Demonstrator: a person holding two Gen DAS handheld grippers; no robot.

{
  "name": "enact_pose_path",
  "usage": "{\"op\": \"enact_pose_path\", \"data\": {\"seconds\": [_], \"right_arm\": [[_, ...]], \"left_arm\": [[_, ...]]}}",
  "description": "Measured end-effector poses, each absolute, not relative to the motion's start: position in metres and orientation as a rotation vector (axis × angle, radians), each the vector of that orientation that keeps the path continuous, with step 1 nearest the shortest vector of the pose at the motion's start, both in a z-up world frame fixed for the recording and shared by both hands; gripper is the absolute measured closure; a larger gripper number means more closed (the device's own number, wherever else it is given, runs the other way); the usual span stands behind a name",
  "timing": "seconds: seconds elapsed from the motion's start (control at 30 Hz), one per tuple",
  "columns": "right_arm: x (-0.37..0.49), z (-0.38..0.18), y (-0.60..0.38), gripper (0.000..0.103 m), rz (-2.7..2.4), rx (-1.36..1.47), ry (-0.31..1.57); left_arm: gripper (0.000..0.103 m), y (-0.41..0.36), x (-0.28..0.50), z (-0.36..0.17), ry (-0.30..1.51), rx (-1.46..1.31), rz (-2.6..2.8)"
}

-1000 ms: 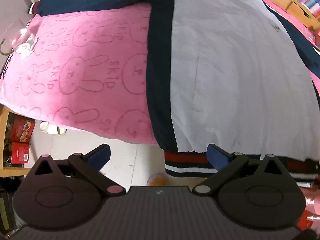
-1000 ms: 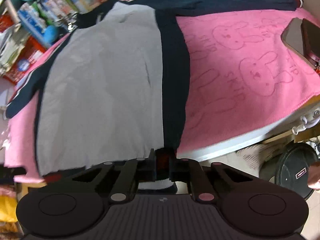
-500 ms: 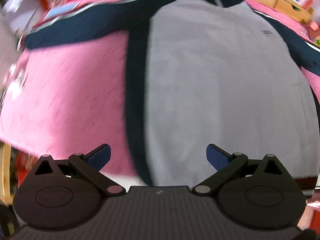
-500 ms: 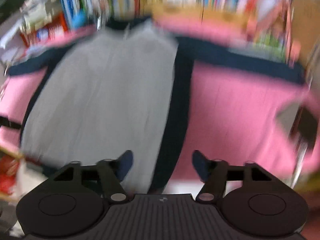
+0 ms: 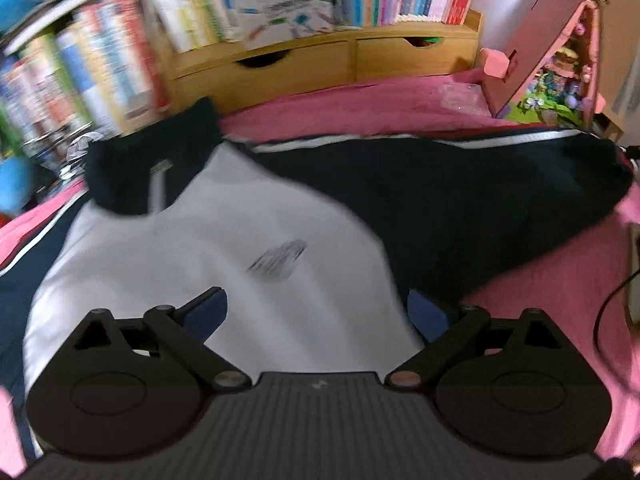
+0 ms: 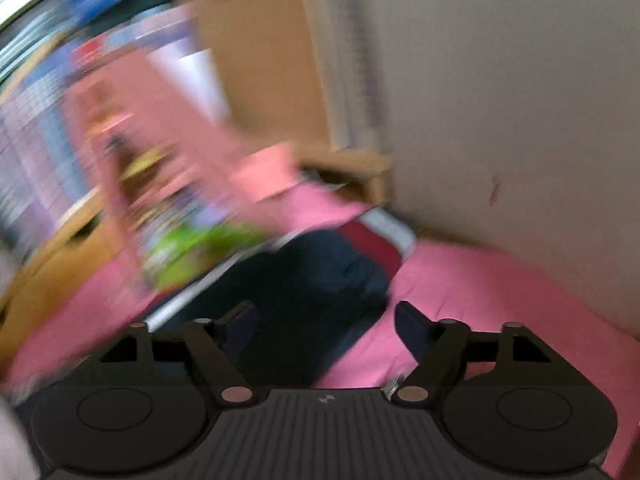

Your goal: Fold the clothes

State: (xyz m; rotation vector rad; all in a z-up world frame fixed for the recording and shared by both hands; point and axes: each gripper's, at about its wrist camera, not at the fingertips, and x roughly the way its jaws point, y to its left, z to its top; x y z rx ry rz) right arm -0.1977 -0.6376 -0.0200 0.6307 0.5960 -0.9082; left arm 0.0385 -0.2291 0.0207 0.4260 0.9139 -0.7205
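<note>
A jacket with a grey body (image 5: 192, 264), navy collar and navy sleeves lies spread flat on a pink towel (image 5: 560, 280). My left gripper (image 5: 316, 312) is open and empty over the upper chest, near the right shoulder. In the blurred right wrist view, the jacket's navy sleeve (image 6: 304, 280) with its red and white cuff (image 6: 380, 236) lies on the pink towel (image 6: 500, 292). My right gripper (image 6: 324, 324) is open and empty just above that sleeve.
A wooden shelf with drawers (image 5: 320, 64) and rows of books stands behind the towel. A pink toy house (image 5: 560, 52) stands at the back right. A wall (image 6: 500, 100) rises right behind the sleeve cuff. A black cable (image 5: 612, 300) lies at the right.
My right gripper let go of the jacket hem and opened. Both grippers moved from the hem up the jacket, the left to the chest, the right out to the sleeve.
</note>
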Motion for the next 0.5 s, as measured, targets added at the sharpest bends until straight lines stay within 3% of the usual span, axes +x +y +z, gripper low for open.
{"op": "enact_pose_path", "data": {"seconds": [0.07,0.1,0.13,0.17,0.2,0.37,0.47,0.5], "right_arm": [[-0.190,-0.032,-0.665,0.009,-0.925,0.638,0.595],[-0.185,-0.037,-0.670,0.017,-0.924,0.630,0.625],[-0.180,-0.043,-0.673,0.033,-0.920,0.620,0.660],[-0.173,-0.050,-0.680,0.077,-0.916,0.610,0.724],[-0.169,-0.052,-0.681,0.081,-0.911,0.572,0.749],[-0.169,-0.038,-0.652,0.083,-0.909,0.191,0.662],[-0.166,-0.059,-0.670,0.081,-0.902,0.270,0.734],[-0.166,-0.066,-0.676,0.075,-0.903,0.313,0.758]], "left_arm": [[0.006,-0.249,0.042,0.008,0.929,0.460,-0.716],[0.008,-0.255,0.043,0.001,0.941,0.482,-0.714],[0.009,-0.259,0.042,-0.005,0.955,0.502,-0.713],[0.009,-0.261,0.042,-0.011,0.971,0.522,-0.712],[0.009,-0.264,0.043,-0.017,0.987,0.542,-0.711],[0.008,-0.257,0.038,-0.027,1.006,0.548,-0.736],[0.000,-0.254,0.043,-0.030,1.032,0.522,-0.729],[0.000,-0.253,0.045,-0.031,1.045,0.513,-0.724]]}}
